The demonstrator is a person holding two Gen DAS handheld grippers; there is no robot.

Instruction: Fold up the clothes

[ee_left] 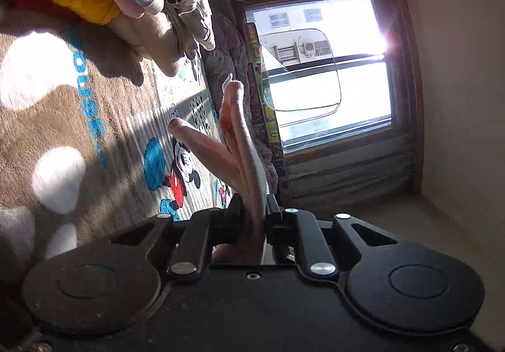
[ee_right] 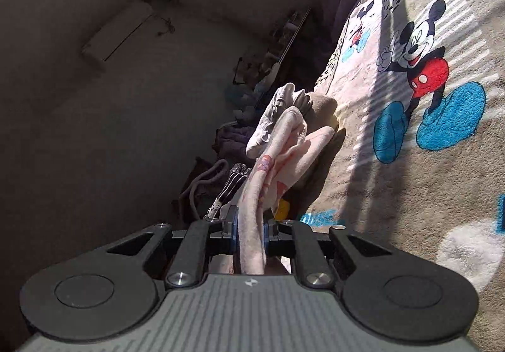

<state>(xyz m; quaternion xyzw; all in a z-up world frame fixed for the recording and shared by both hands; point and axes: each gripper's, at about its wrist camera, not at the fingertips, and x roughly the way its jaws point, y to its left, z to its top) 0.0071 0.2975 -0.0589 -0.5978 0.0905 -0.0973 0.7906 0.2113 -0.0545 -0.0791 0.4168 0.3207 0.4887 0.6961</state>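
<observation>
A brown blanket (ee_right: 410, 162) with cartoon mice, white spots and blue letters covers the bed. At its far edge lies a dark quilt (ee_left: 227, 46). Sun glares through a wood-framed window (ee_left: 328, 68), a colourful strip (ee_left: 262, 84) beside it. A white air conditioner (ee_right: 118, 35) hangs on the wall.
</observation>
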